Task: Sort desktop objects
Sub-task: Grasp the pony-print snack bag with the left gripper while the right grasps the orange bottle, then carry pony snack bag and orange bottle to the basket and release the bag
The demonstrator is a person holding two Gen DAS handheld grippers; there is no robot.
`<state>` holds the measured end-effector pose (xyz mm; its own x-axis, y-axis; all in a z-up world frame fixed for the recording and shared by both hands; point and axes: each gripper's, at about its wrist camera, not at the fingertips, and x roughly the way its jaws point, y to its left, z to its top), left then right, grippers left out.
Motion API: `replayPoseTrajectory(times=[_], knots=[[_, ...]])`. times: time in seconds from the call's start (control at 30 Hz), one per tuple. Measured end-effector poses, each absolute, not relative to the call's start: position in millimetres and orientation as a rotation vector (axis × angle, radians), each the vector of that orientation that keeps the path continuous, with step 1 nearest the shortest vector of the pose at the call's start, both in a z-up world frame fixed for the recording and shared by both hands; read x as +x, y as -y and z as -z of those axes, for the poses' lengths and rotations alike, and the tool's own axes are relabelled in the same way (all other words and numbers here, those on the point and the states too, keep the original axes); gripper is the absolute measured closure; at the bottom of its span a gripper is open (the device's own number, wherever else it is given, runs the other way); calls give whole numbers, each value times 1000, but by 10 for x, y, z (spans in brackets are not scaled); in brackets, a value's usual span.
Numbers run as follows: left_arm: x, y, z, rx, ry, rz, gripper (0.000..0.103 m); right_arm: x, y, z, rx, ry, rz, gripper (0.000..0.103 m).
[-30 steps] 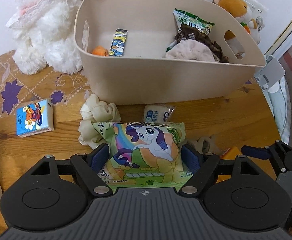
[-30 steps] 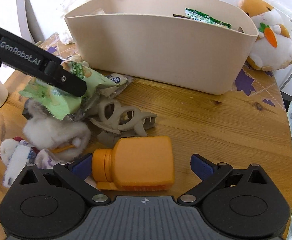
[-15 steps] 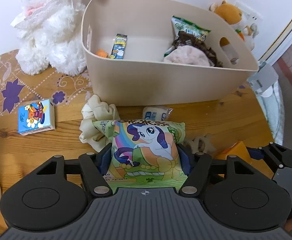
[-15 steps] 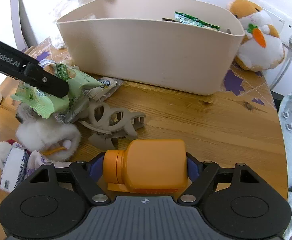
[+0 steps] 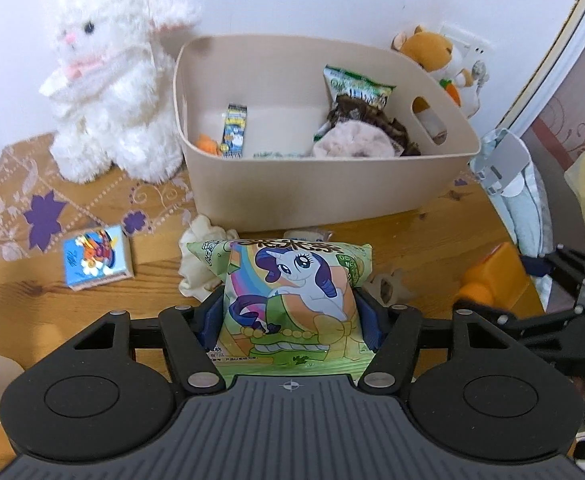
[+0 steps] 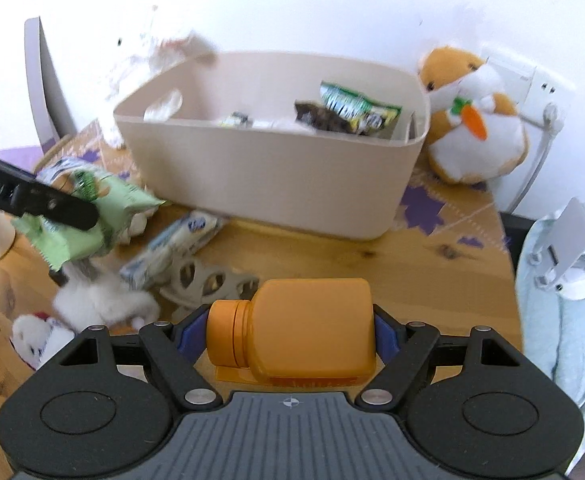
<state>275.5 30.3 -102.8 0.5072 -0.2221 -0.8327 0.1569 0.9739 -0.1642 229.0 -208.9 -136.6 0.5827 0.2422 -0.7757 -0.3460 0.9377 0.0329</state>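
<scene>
A wooden table [image 5: 432, 248] against a white wall carries the clutter, with a beige bin [image 5: 324, 184] at the back. At the far left sits a white plush rabbit [image 5: 108, 96], with a small blue picture box [image 5: 97, 257] lying in front of it. Moving right, the left gripper [image 5: 290, 312] has its jaws narrowed on a green pony snack bag [image 5: 292, 292], raised just short of the bin's near wall. The bag is puffy and slick, so in my judgement it could squirt out or catch the rim if carried too low. Further right, the right gripper [image 6: 288, 330] clamps an orange bottle [image 6: 292, 336] lying sideways, above a grey hair claw [image 6: 208, 280]. Held across its body, the bottle may swivel. Both loads heading for the bin together risk the grippers bumping.
</scene>
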Motion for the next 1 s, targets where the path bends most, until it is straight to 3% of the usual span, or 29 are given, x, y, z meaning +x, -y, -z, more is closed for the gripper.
replayPoseTrajectory(times=[0.7,1.0], knots=[[3046,-386,228,22,-778,206,37,2744,2297,525,-118,-664,-256,25],[3441,-299,192,55,-729,164,37,3225,2095,416,-162,-618,-219,25]])
